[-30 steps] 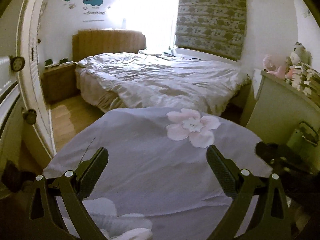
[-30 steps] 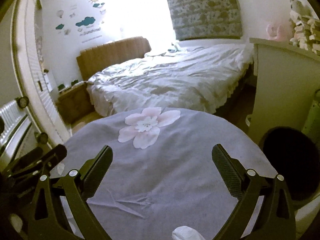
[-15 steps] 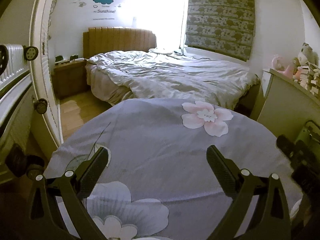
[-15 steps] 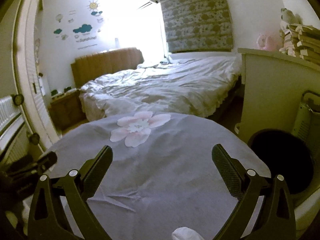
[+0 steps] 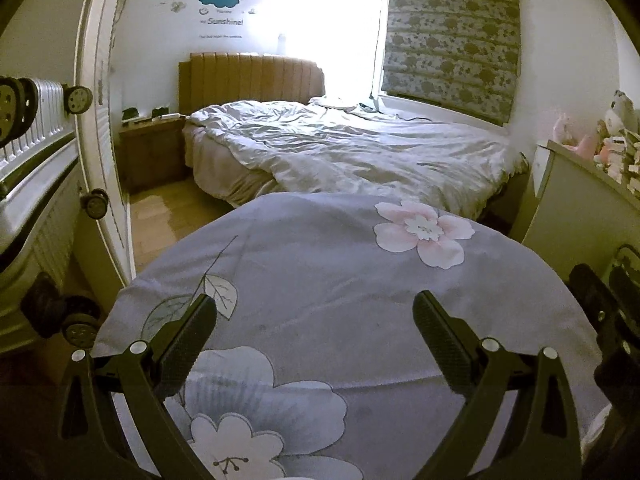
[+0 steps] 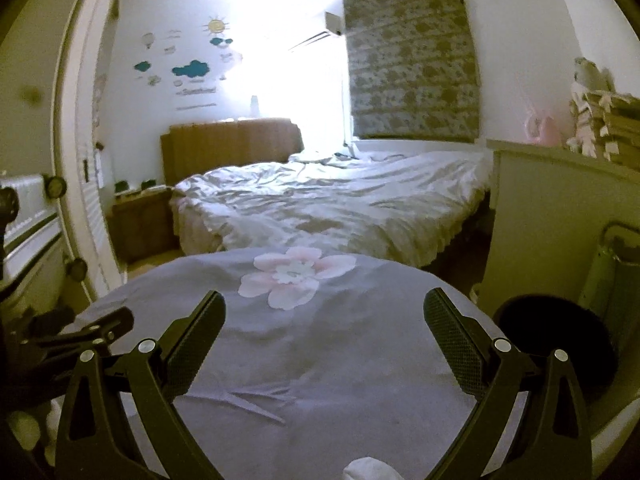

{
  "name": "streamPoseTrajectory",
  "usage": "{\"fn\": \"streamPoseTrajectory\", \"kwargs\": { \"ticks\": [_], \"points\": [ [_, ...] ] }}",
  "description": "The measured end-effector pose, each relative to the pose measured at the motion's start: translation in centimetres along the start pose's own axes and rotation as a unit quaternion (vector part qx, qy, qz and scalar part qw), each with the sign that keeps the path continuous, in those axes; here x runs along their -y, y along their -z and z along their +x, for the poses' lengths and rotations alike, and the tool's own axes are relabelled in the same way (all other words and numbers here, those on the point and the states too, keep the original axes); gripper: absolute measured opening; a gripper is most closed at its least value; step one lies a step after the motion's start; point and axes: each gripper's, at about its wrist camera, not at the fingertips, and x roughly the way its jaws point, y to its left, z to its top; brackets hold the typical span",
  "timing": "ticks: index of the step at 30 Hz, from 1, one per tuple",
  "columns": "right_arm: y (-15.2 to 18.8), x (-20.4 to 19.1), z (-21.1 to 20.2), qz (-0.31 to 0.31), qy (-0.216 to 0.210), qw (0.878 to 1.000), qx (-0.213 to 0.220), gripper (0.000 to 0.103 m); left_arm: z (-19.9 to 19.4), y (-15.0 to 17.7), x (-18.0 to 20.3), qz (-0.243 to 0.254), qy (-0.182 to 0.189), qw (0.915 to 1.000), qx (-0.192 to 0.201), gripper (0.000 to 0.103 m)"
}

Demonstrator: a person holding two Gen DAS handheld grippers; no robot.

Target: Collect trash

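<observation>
A round table under a grey-purple flowered cloth [image 5: 320,280] fills the foreground of both wrist views; it also shows in the right wrist view [image 6: 320,340]. My left gripper [image 5: 316,324] is open and empty above the cloth. My right gripper [image 6: 324,324] is open and empty above the cloth. A small white crumpled piece [image 6: 366,470] lies at the near edge of the cloth, below my right gripper. A dark round bin [image 6: 556,344] stands low to the right of the table. The left gripper's body [image 6: 72,336] shows at the left of the right wrist view.
An unmade bed [image 5: 352,152] with a brown headboard stands beyond the table. A wooden nightstand [image 5: 150,152] is left of it. A white cabinet [image 5: 580,208] with stacked items and soft toys is on the right. A radiator [image 5: 36,128] and a white door frame are on the left.
Both grippers have risen and tilted up, so more of the room and the near part of the cloth shows. Both stayed open and empty.
</observation>
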Motion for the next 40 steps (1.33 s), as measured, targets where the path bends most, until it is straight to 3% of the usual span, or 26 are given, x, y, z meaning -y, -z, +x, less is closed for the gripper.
{"fn": "streamPoseTrajectory", "kwargs": {
  "ticks": [40],
  "points": [
    [0.17, -0.18, -0.32, 0.004, 0.002, 1.000, 0.000, 0.098, -0.48, 0.47, 0.62, 0.015, -0.007, 0.9998, 0.009, 0.097]
  ]
}}
